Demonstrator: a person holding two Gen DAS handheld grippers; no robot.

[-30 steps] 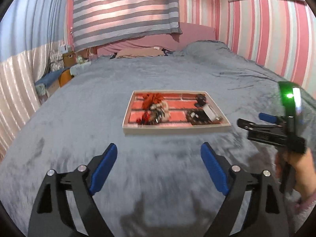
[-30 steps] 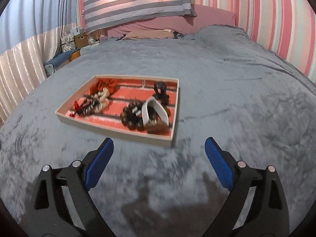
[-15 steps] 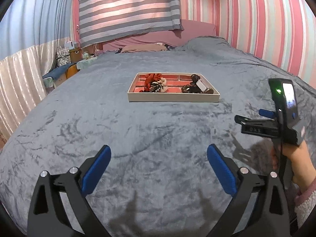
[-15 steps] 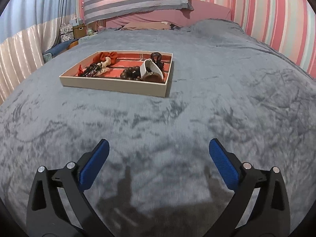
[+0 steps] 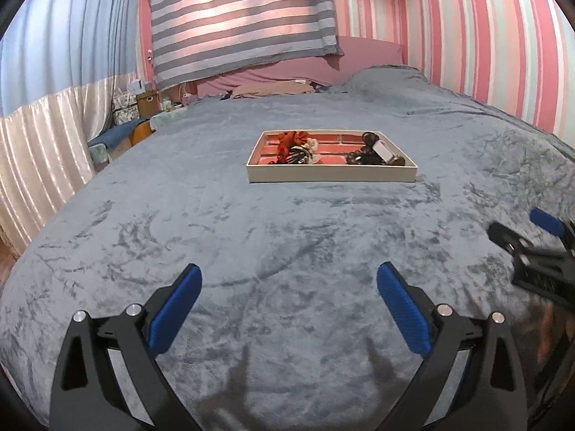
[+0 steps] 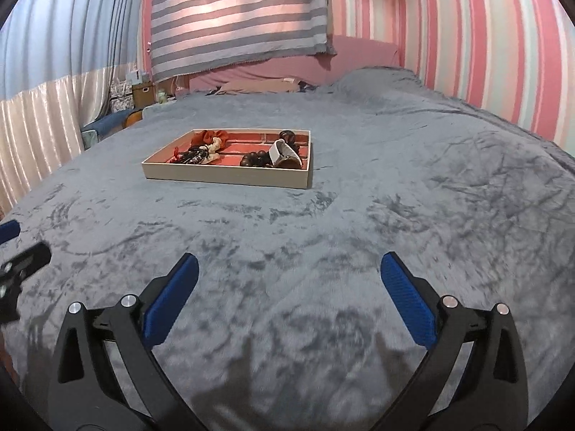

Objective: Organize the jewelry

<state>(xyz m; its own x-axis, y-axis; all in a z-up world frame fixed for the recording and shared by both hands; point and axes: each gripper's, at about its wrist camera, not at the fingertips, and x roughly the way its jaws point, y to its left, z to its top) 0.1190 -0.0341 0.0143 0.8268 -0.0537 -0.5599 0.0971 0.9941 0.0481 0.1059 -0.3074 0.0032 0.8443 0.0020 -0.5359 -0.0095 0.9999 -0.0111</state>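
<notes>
A shallow beige tray (image 5: 330, 174) with a red brick-pattern floor lies on the grey bedspread, well ahead of both grippers; it also shows in the right wrist view (image 6: 226, 177). It holds a red scrunchie (image 5: 291, 139), a cream scrunchie with dark pieces (image 5: 305, 152), a dark bead bracelet (image 6: 253, 160) and a white band (image 6: 282, 151). My left gripper (image 5: 287, 305) is open and empty above the bedspread. My right gripper (image 6: 287, 296) is open and empty too, and shows at the right edge of the left wrist view (image 5: 532, 248).
The grey bedspread (image 5: 251, 233) covers the whole bed. A striped pillow (image 5: 237, 14) leans on the far wall. Boxes and clutter (image 5: 143, 104) sit past the bed's left edge by the curtain. A pink striped wall (image 5: 503, 54) runs along the right.
Both grippers have pulled back and lowered from the tray, which now looks smaller and farther off. Both stay open and empty.
</notes>
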